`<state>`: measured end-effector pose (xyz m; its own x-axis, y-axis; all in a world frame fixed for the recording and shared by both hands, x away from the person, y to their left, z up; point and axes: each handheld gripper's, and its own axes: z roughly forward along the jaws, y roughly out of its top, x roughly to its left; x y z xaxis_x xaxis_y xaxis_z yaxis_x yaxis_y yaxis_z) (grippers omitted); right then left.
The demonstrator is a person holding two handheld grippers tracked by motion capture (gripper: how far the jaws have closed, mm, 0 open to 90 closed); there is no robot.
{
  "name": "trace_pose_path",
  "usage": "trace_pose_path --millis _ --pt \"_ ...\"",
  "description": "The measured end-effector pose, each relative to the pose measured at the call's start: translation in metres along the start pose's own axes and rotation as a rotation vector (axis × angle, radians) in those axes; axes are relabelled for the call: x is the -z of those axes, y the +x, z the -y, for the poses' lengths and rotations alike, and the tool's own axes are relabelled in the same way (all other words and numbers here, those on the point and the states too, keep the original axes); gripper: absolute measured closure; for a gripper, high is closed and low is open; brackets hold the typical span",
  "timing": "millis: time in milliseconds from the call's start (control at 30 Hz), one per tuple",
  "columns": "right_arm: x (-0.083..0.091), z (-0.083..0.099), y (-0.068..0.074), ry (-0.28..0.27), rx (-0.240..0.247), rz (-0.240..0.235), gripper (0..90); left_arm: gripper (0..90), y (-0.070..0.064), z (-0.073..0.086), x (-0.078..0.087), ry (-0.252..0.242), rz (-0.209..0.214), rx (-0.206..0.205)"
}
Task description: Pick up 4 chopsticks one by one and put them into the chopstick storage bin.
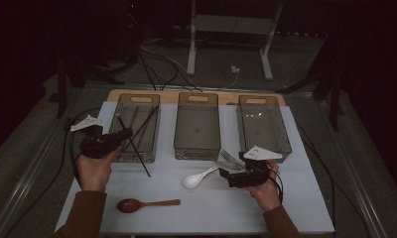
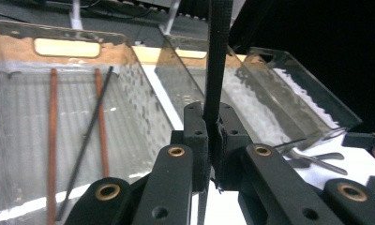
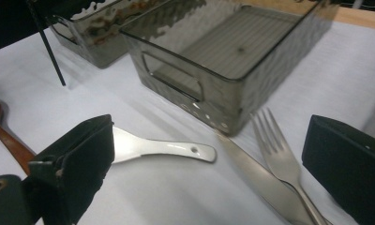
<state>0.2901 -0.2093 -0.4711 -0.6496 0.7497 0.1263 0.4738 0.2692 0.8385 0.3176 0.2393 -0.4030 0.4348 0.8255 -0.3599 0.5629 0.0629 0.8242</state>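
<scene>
My left gripper (image 1: 123, 135) is shut on a black chopstick (image 1: 137, 151), held at a slant over the near end of the left clear bin (image 1: 121, 104). In the left gripper view the jaws (image 2: 213, 133) pinch that chopstick (image 2: 217, 61), which rises upright between them. Inside the bin lie two brown chopsticks (image 2: 52, 140) and another black one (image 2: 89, 136). My right gripper (image 1: 228, 174) is open low over the mat. Its jaws (image 3: 213, 168) stand wide around a white spoon's handle (image 3: 162, 147), a fork (image 3: 279, 145) and a knife (image 3: 256, 176).
A middle bin (image 1: 197, 99) and a right bin (image 1: 285, 134) stand empty on the white mat (image 1: 305, 198). A brown wooden spoon (image 1: 147, 204) lies near the front edge. The white spoon's bowl (image 1: 191, 181) rests mid-mat.
</scene>
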Motion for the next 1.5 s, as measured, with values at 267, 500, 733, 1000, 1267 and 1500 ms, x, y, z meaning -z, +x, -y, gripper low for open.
trace_pose_path --millis 267,500,733,1000,1267,1500 --pt "0.004 0.005 -0.004 0.002 -0.005 0.012 3.2 86.8 0.013 -0.007 -0.008 0.018 -0.048 0.011" --pt "0.005 0.004 -0.004 -0.001 -0.005 0.014 3.2 86.8 0.020 -0.019 -0.017 0.028 -0.073 0.006" --pt "0.004 0.004 -0.003 0.002 0.001 0.011 3.2 86.6 0.026 -0.031 -0.032 0.021 -0.094 0.007" --pt "0.002 0.005 -0.003 0.003 0.003 0.009 3.2 86.5 0.033 -0.043 -0.049 0.018 -0.125 0.016" --pt "0.001 0.006 -0.002 0.003 0.001 0.004 3.2 86.4 0.040 -0.048 -0.069 0.010 -0.160 0.041" --pt "0.000 0.007 0.000 0.007 0.000 -0.003 3.2 61.4 0.052 -0.045 -0.086 -0.006 -0.213 0.083"
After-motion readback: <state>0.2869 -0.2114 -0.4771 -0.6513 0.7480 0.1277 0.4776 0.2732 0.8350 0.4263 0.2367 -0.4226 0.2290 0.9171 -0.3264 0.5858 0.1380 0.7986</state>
